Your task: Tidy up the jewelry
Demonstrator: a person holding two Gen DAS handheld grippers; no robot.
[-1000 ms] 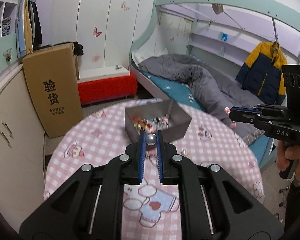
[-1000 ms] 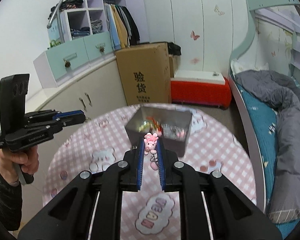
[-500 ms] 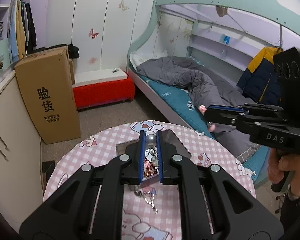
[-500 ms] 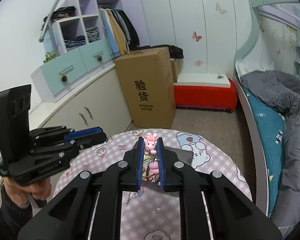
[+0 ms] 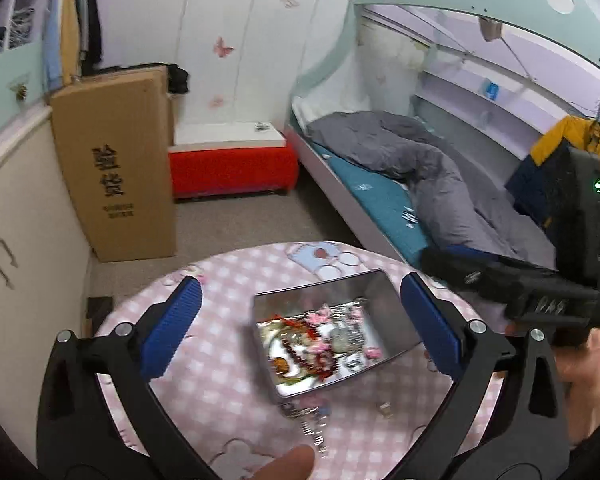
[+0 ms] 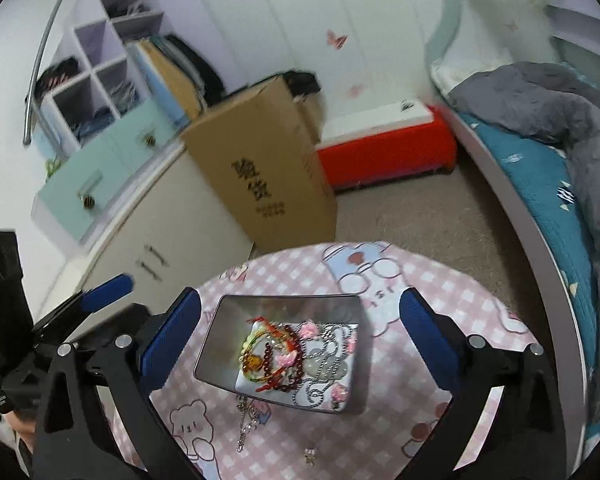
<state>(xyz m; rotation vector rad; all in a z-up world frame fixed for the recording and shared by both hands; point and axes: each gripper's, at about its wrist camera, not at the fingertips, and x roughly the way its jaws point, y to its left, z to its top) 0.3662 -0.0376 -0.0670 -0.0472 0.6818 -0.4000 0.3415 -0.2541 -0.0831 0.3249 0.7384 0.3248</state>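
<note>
- Left tool (image 5: pixel 300 328) is opening, blue-padded jaws spreading wide, nothing between them; hovering above the shiny rectangular metal tin (image 5: pixel 396 312).
- Right tool (image 6: pixel 300 334) is likewise opening, jaws empty, over the same tin.
- Tangled jewelry pile of red beads, silver chains and pink charms (image 6: pixel 296 356) is lying inside the tin, sitting on the round pink-checked tabletop (image 6: pixel 432 280).
- A silver chain (image 6: pixel 246 424) is lying on the cloth just beside the tin's near wall.
</note>
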